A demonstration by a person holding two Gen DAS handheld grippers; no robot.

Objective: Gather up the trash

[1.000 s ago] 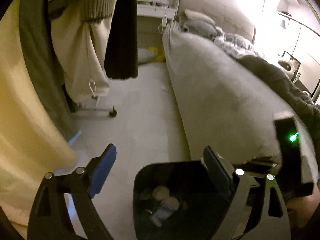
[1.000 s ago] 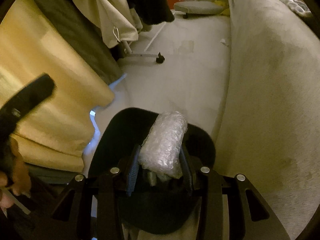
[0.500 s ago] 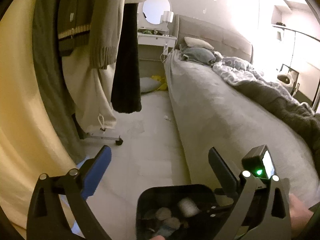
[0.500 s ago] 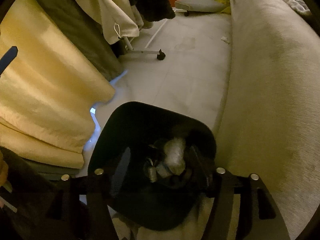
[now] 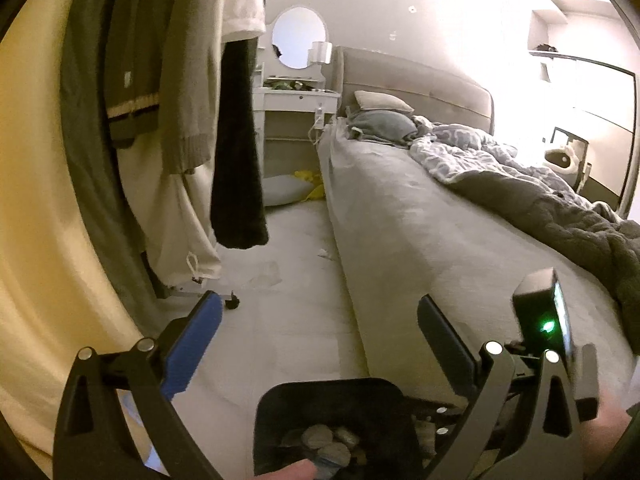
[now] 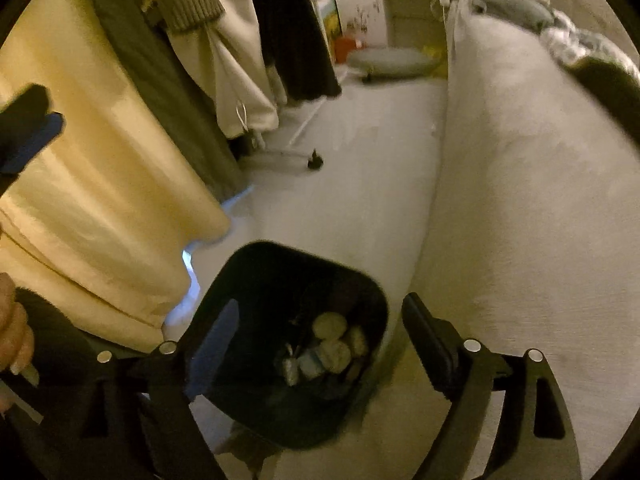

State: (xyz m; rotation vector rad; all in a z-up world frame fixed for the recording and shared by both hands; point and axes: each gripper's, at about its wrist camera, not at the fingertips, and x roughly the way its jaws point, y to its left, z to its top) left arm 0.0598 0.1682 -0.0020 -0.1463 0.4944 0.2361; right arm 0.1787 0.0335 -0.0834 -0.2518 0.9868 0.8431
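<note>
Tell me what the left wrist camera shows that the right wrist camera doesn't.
Only the left wrist view: the round mirror, the headboard and the rumpled blankets on top of the bed. Only the right wrist view: the yellow curtain's lower edge and the left gripper's finger at the frame edge. Both: the black trash bin holding wads, the bed's side, hanging clothes and floor.

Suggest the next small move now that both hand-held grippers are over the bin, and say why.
Probably swing the right hand-held gripper up the aisle toward the white scrap on the floor beside the bed. Its jaws have just been opening and hold nothing, the black bin already contains trash, and that scrap is the only loose litter visible. The left hand-held gripper is open and empty as well.
</note>
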